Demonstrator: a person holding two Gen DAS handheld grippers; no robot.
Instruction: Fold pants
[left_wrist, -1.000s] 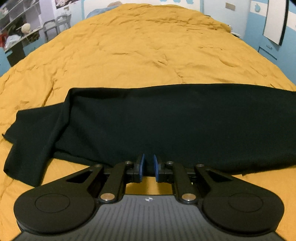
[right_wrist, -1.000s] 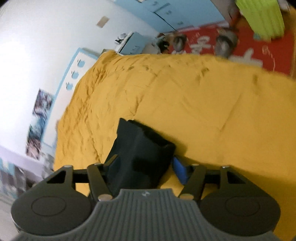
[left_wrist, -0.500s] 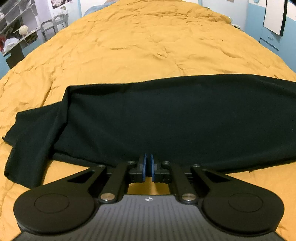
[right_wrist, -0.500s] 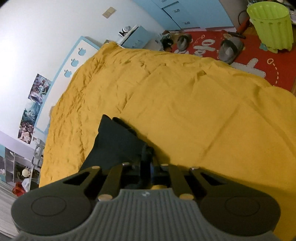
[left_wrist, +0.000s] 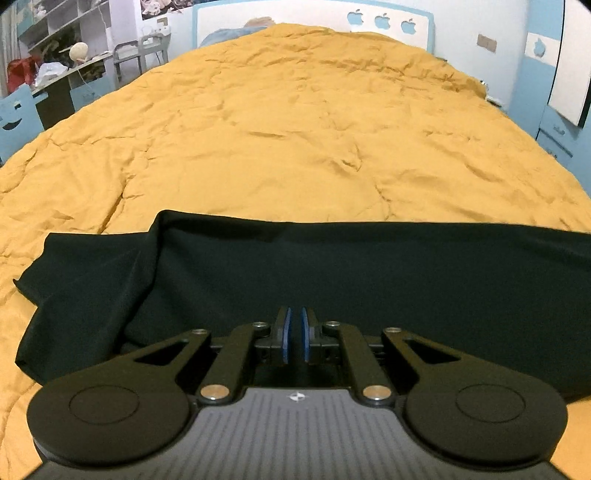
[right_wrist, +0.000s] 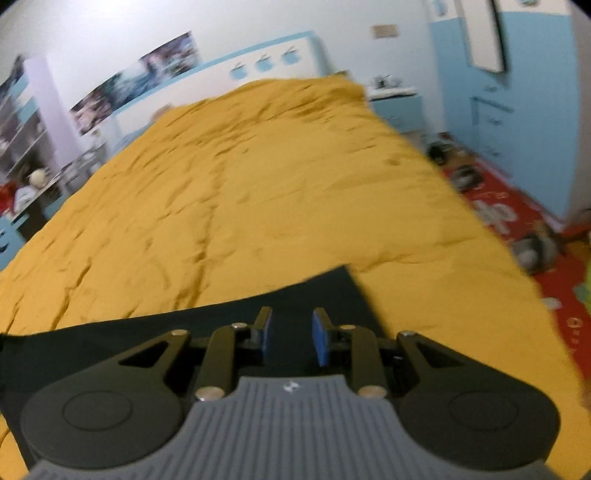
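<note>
Black pants (left_wrist: 332, 280) lie flat across the near part of a bed with a mustard-yellow cover (left_wrist: 295, 129), one leg end fanned out at the left. My left gripper (left_wrist: 294, 334) sits over the pants' near edge with a narrow gap between its blue pads, and nothing shows between them. In the right wrist view the pants (right_wrist: 184, 332) run from the left to a corner at the right. My right gripper (right_wrist: 291, 334) is open just above that end, holding nothing. That view is blurred.
The bed's right edge drops to a red rug (right_wrist: 517, 221) with shoes on it. Blue cabinets (right_wrist: 498, 92) stand along the right wall. A desk with shelves (left_wrist: 55, 66) stands at the far left. A headboard (left_wrist: 314, 18) closes the far end.
My right gripper let go of the bunched pants end, opened and swung to face along the bed. My left gripper moved forward over the pants' edge and its pads parted slightly.
</note>
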